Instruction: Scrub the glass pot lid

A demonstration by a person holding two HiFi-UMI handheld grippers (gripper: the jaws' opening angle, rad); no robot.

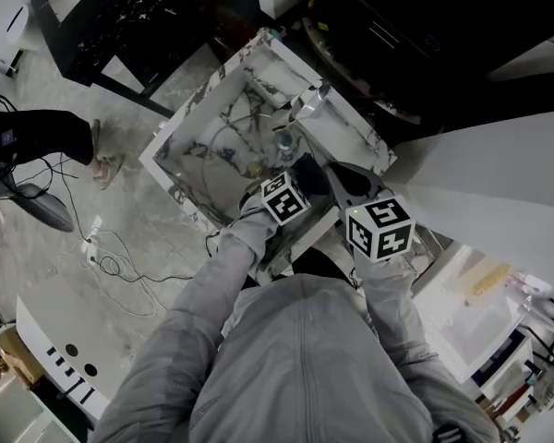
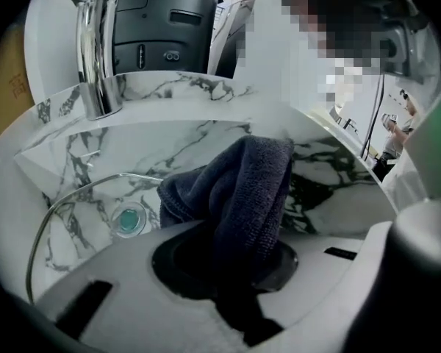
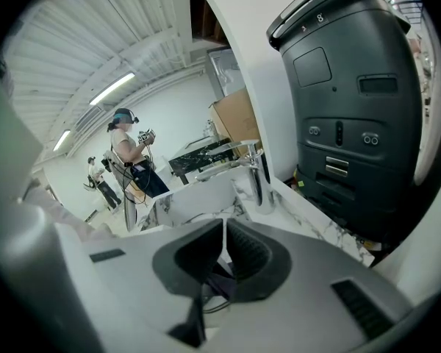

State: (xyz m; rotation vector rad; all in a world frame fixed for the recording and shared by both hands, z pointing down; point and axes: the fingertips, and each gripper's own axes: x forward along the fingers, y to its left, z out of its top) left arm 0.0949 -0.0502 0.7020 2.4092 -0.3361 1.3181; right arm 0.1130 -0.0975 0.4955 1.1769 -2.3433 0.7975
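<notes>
A glass pot lid (image 1: 229,146) lies tilted in the marble sink (image 1: 186,195). In the left gripper view I see its metal rim and its knob (image 2: 128,219). My left gripper (image 1: 307,175) is shut on a dark blue cloth (image 2: 242,190), which hangs over the lid (image 2: 73,197) inside the basin. My right gripper (image 1: 351,183) sits just right of it at the sink's near edge. Its jaws (image 3: 224,252) are closed to a thin slit, apparently on the lid's edge, with a bit of rim showing below them.
A chrome faucet (image 1: 309,100) stands at the sink's far rim. A black machine (image 3: 353,109) stands behind it, and a white counter (image 1: 480,173) lies to the right. Cables (image 1: 120,266) trail on the floor at left near a person's leg (image 1: 46,132). Other people (image 3: 128,153) stand far off.
</notes>
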